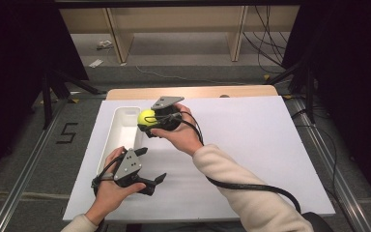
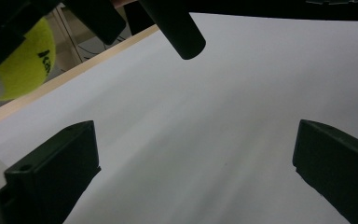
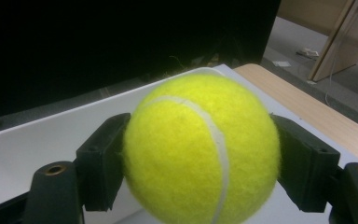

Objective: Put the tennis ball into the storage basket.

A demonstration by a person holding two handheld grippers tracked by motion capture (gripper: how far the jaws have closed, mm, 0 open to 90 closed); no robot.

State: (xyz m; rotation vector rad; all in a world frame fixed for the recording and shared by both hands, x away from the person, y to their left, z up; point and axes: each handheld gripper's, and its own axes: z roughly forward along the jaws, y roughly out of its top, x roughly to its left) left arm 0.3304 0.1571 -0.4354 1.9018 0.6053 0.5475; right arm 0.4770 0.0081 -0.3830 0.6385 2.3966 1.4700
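Observation:
A yellow tennis ball (image 1: 146, 117) is held above the right rim of a long white tray (image 1: 121, 137), with my right gripper (image 1: 147, 122) shut on it. In the right gripper view the ball (image 3: 200, 149) is pressed between both black jaws, and the tray (image 3: 32, 140) lies below and behind it. My left gripper (image 1: 152, 165) rests low over the white board (image 1: 251, 145) near the front, open, with nothing between its jaws. In the left gripper view my left gripper (image 2: 196, 168) stands wide over bare board, and the ball (image 2: 23, 60) shows at the upper left.
The white board covers a wooden table whose far edge (image 1: 193, 92) shows beyond it. Dark stands and cables flank the table on both sides. The right gripper's cable (image 1: 251, 186) trails across the board's front right.

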